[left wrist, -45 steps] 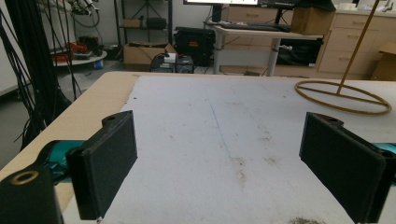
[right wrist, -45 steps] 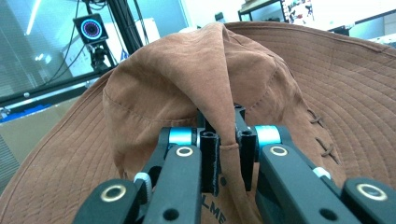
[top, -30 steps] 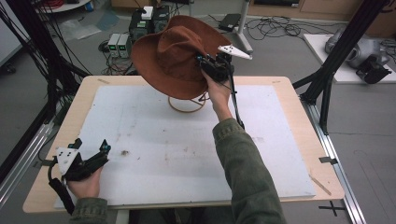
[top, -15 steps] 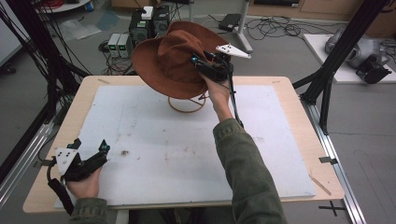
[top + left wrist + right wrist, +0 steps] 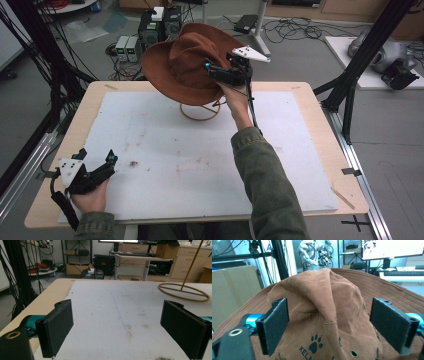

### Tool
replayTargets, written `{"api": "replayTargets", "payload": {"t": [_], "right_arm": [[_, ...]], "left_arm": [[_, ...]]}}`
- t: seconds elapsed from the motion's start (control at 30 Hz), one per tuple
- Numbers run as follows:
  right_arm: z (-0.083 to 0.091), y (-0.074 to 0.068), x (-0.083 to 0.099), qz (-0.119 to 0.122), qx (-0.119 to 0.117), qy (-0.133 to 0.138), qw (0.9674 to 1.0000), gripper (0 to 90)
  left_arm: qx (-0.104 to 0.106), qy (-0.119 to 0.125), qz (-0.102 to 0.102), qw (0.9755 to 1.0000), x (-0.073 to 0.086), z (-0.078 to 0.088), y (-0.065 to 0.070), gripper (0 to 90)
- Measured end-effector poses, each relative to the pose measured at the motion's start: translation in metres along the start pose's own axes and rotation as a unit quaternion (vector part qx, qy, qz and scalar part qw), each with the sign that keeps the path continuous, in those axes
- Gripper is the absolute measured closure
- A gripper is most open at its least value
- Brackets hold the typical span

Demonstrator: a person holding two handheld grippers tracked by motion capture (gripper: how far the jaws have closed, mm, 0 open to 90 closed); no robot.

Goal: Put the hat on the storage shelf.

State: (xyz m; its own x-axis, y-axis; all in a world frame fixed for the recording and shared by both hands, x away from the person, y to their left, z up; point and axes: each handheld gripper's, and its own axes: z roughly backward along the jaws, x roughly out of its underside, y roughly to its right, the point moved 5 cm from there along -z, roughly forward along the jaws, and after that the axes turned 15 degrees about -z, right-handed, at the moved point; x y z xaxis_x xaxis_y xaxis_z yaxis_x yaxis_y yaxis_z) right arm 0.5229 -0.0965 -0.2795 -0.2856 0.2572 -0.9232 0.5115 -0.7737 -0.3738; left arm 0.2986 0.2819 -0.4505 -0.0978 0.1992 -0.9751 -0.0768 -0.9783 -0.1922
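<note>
Sitting on top of the wire stand (image 5: 200, 111) at the table's far edge, same as a second ago, the brown hat (image 5: 182, 67) now has the right gripper (image 5: 216, 73) jaws just opened wide off its crown, while the left gripper (image 5: 102, 162) rests open and empty near the front-left corner.

sleeve (image 5: 270, 185): olive green | hand-held gripper (image 5: 329, 322): black pads, teal fittings, grey plate
</note>
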Motion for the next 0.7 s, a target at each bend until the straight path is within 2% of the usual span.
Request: {"api": "replayTargets", "payload": {"t": [0.27, 0.4, 0.5, 0.7], "right_arm": [[0.017, 0.005, -0.003, 0.001, 0.007, 0.009, 0.9999, 11.6], [0.031, 0.013, -0.007, -0.004, 0.022, 0.007, 0.9997, 10.4], [0.043, 0.015, -0.008, 0.007, 0.032, 0.019, 0.9993, 10.4], [0.066, 0.022, -0.003, 0.017, 0.047, 0.024, 0.9985, 10.4]], "left_arm": [[0.001, 0.0, -0.002, 1.0, -0.001, 0.0, 0.001, 11.4], [0.001, 0.002, -0.003, 1.0, -0.001, 0.0, 0.002, 11.4], [0.003, 0.003, -0.005, 1.0, -0.002, -0.001, 0.003, 11.4], [0.006, 0.004, -0.007, 0.9999, -0.003, -0.001, 0.006, 11.4]]}}
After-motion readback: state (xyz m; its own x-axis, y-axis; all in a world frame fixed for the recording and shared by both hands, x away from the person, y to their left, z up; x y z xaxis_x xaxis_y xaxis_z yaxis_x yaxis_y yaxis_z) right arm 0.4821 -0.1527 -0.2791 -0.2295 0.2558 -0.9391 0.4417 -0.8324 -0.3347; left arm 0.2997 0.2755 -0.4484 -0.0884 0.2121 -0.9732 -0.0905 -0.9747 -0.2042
